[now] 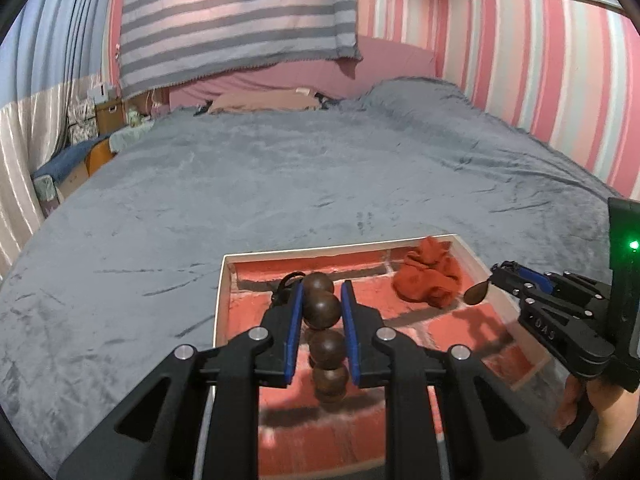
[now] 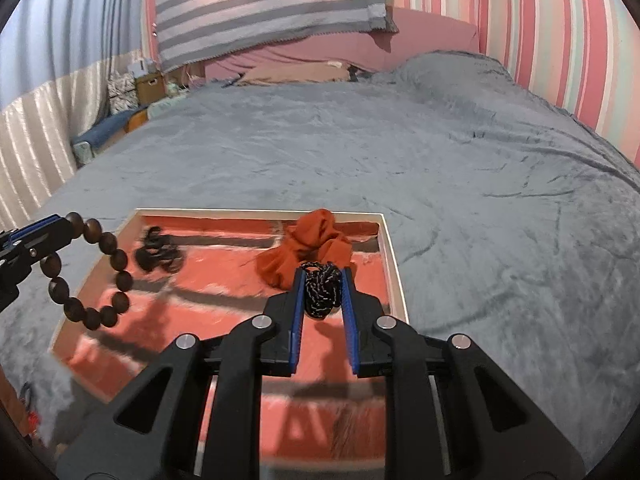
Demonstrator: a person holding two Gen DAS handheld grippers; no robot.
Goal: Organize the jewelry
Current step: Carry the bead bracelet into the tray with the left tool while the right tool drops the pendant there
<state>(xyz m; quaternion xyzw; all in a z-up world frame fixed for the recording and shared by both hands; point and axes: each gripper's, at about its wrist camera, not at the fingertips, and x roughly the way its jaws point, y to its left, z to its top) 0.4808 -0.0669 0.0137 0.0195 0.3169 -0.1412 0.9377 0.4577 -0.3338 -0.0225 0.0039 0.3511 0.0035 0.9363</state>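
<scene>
dark wooden beads of a bracelet (image 1: 325,334) sit between the blue pads of the left gripper (image 1: 322,312), whose jaws are closed on it; in the right wrist view the bracelet (image 2: 90,276) hangs as a loop from that gripper (image 2: 60,226), above the left edge of the tray. the right gripper (image 2: 323,292) has its jaws closed on a black speckled cord (image 2: 320,290), and in the left wrist view a dark brown pendant (image 1: 476,293) hangs at the tip of this gripper (image 1: 496,276), over the right side of the tray. below both lies a shallow white-rimmed tray (image 2: 394,264) with a red brick pattern, resting on the grey blanket (image 2: 440,152) of the bed. at the far side of the tray lies an orange scrunchie (image 2: 312,246), and to its left a small black item (image 2: 156,254), too blurred to identify. behind the bed hangs a striped cloth (image 2: 268,4).
</scene>
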